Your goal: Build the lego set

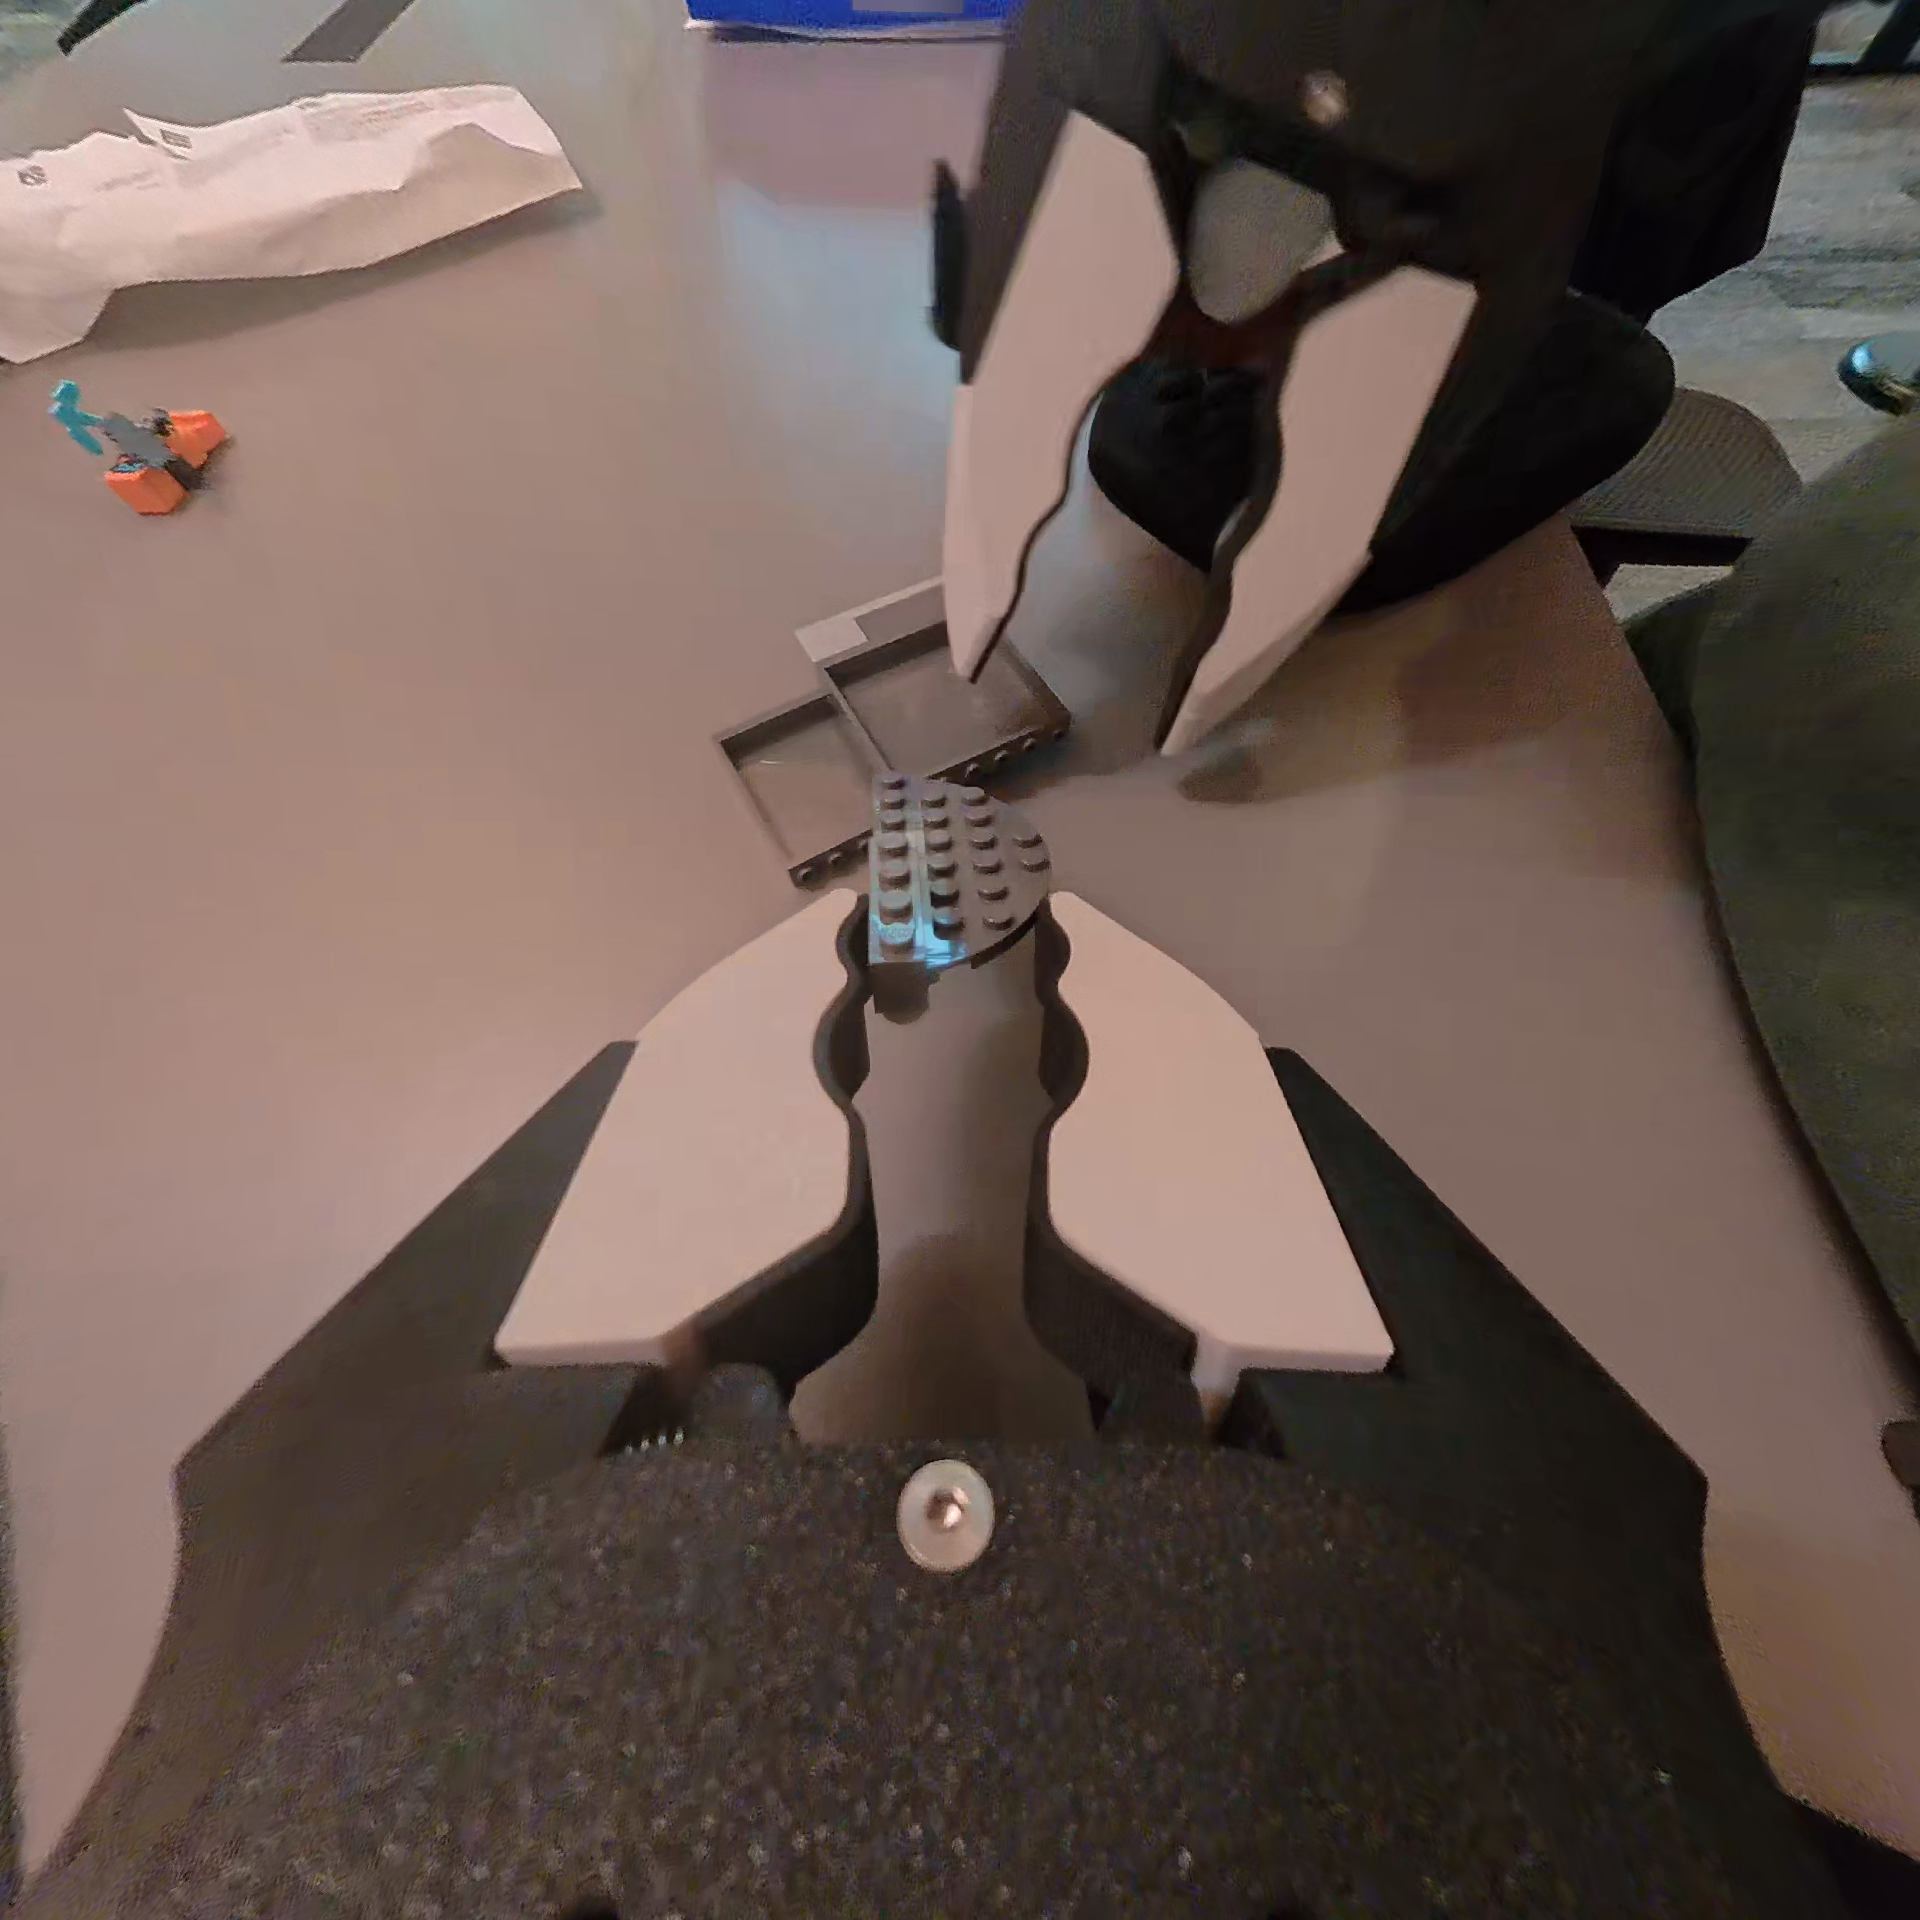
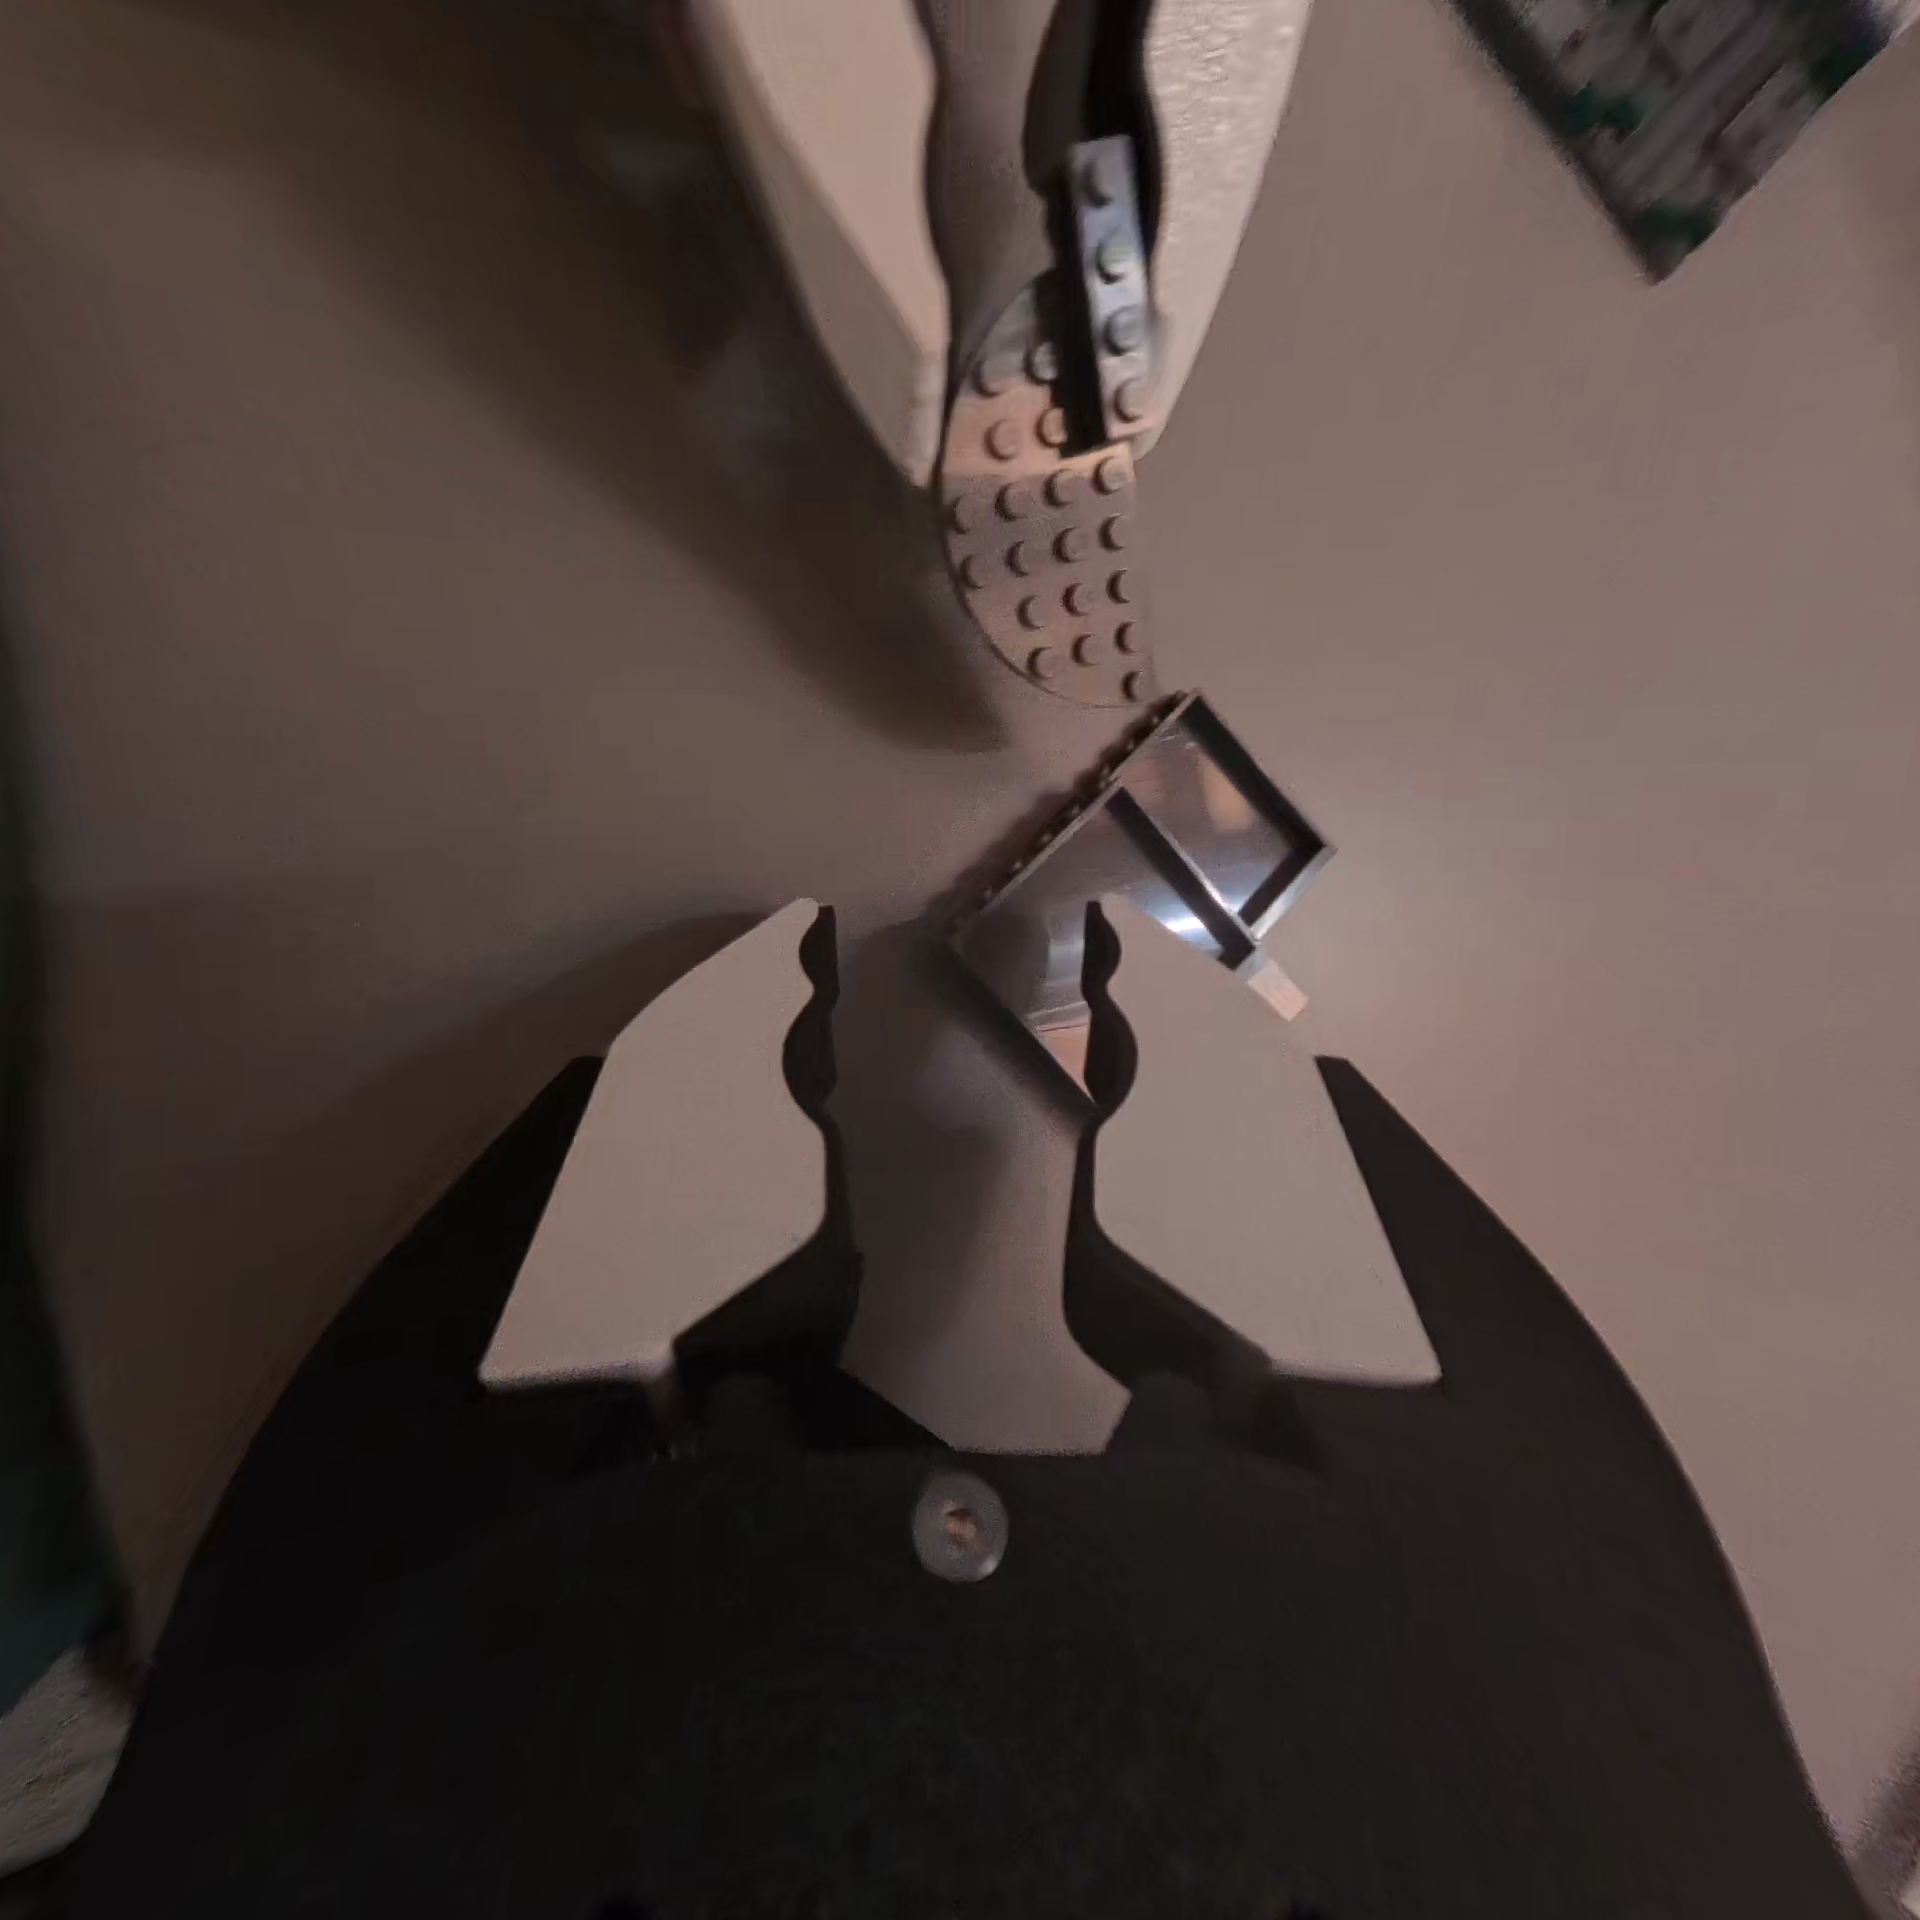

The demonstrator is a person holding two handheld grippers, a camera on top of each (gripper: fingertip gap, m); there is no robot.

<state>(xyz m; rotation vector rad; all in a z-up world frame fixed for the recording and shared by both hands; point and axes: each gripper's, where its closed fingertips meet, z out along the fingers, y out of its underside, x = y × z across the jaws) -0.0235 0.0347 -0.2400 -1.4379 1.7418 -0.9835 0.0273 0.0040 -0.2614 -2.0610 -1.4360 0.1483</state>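
In the left wrist view, the left gripper (image 1: 945,925) filled the lower half of the frame, its fingers (image 1: 727,1091) drawn in narrow and clamped on the near end of a dark grey half-round studded plate (image 1: 956,852). A small grey brick (image 1: 899,956) sat on that plate's left edge, right between the fingertips. The plate reached forward from the tips, toward the centre of the frame, over the tan surface (image 1: 416,727).

Just beyond the plate lay a dark grey double window frame (image 1: 894,717), flat on the surface at centre frame. The right gripper (image 1: 1081,696) came down from the upper right, blurred, with its fingers parted and gripping nothing; one tip hung over the frame's far pane, though contact could not be made out.

In the right wrist view the same window frame (image 2: 1174,842) lay just right of centre, partly behind the right gripper's (image 2: 956,925) right fingertip, with the gap between the tips open. The studded plate (image 2: 1049,561) hung above it in the frame, held by the left gripper (image 2: 1039,416) at top centre.

At the left edge of the left view sat a small orange and teal lego assembly (image 1: 145,447), and a crumpled white paper sheet (image 1: 260,197) lay at upper left.
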